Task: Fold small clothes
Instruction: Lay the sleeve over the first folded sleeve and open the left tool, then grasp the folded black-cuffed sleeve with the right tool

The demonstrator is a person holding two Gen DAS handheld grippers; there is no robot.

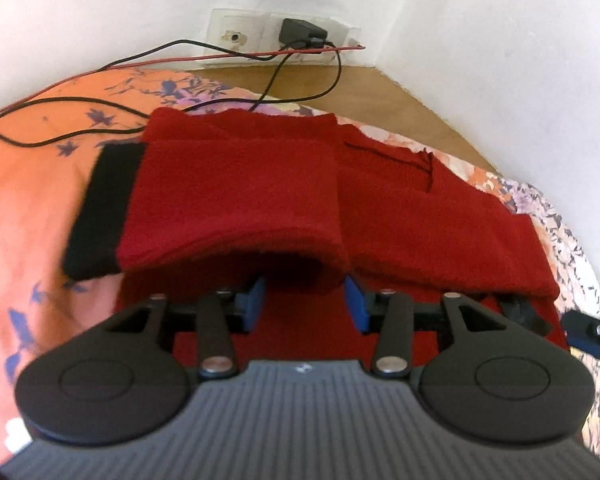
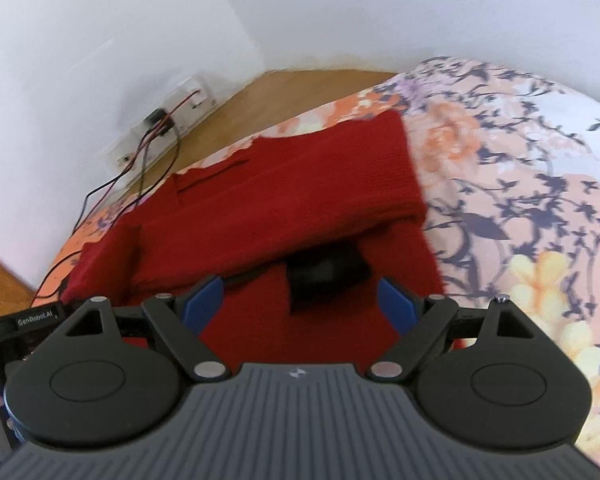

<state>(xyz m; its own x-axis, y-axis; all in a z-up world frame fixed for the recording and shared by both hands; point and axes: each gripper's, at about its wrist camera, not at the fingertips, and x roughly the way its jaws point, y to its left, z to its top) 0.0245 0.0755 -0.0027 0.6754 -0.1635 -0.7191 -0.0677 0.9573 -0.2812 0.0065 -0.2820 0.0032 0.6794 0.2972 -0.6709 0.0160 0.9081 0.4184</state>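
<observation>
Red knitted sweater (image 1: 236,184) is lying on the floral bedsheet (image 1: 28,184) of the bed, partly folded, a doubled layer arching just ahead of the left claw (image 1: 306,302). That claw is pointing forward and slightly down, its blue pads (image 1: 356,304) standing apart with nothing between them, the raised fold just beyond the tips. A black cuff (image 1: 100,216) is sticking out to the claw's left. The right claw (image 2: 300,304) is hovering low over the sweater's flat part, spread wide and empty, with a black cuff (image 2: 326,276) lying just ahead between its fingers. Cables (image 1: 100,116) are trailing toward a wall socket (image 1: 284,36) far ahead.
</observation>
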